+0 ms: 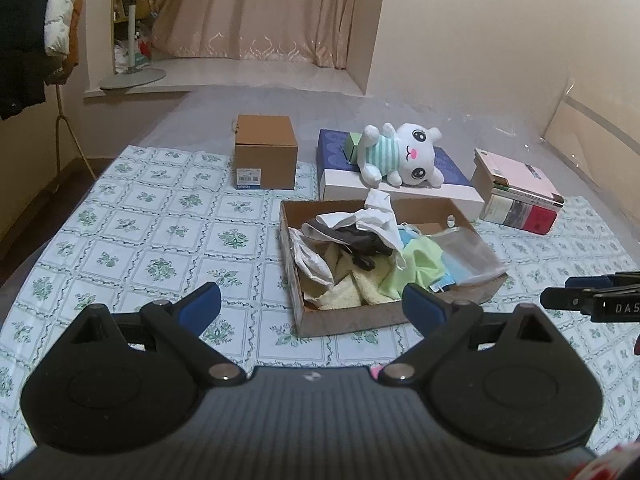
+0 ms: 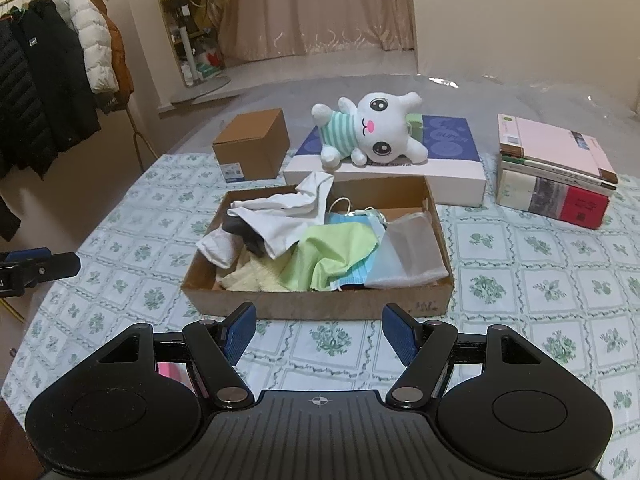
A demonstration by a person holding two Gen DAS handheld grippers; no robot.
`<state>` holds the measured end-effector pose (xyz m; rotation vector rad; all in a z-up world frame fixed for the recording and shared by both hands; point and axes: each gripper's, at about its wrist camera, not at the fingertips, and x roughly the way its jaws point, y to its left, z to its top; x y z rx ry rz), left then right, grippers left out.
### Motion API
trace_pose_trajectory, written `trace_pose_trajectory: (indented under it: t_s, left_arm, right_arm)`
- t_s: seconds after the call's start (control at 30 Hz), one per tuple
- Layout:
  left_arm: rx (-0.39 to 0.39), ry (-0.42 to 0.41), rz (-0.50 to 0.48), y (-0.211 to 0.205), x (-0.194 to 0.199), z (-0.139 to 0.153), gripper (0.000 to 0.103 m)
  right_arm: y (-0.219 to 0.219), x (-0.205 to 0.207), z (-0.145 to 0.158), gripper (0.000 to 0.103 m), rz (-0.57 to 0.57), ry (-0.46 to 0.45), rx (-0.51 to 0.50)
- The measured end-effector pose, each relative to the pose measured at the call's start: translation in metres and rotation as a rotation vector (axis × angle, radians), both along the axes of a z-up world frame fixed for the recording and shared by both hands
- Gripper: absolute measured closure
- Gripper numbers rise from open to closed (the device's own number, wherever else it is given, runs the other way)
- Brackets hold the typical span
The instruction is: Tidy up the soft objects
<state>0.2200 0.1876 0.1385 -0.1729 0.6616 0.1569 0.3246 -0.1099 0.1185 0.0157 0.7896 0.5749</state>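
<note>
A shallow cardboard tray (image 1: 340, 322) (image 2: 316, 304) lies on the patterned cloth, filled with soft things: a white cloth (image 2: 288, 212), a green cloth (image 2: 332, 252), a yellow towel (image 1: 352, 284), blue masks and a mesh bag (image 2: 408, 248). Behind it a white plush rabbit in a striped shirt (image 1: 404, 152) (image 2: 372, 132) lies on a blue-topped white box (image 1: 400, 190) (image 2: 452, 176). My left gripper (image 1: 312, 304) hovers open before the tray's near left corner, nothing between its fingers. My right gripper (image 2: 320, 332) is open and holds nothing, just short of the tray's front wall.
A closed brown carton (image 1: 266, 156) (image 2: 252, 144) stands at the back left. A stack of books (image 1: 516, 192) (image 2: 556, 172) sits at the right. Coats hang on a rack (image 2: 48, 80) to the left. The green-patterned cloth (image 1: 140, 232) covers the surface around the tray.
</note>
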Motion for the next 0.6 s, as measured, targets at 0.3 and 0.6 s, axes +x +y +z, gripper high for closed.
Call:
trace_pose_trajectory:
  t_s: [0.3,0.6]
  left_arm:
    - [0.008,-0.028,0.001,-0.019,-0.037,0.010,0.007]
    - [0.022,-0.056,0.009,-0.037,-0.072,0.014,0.007]
  right_arm:
    - [-0.021,-0.035,0.010,0.034,-0.038,-0.013,0.040]
    - [-0.037,-0.074,0.014,0.034,-0.058,-0.040,0.067]
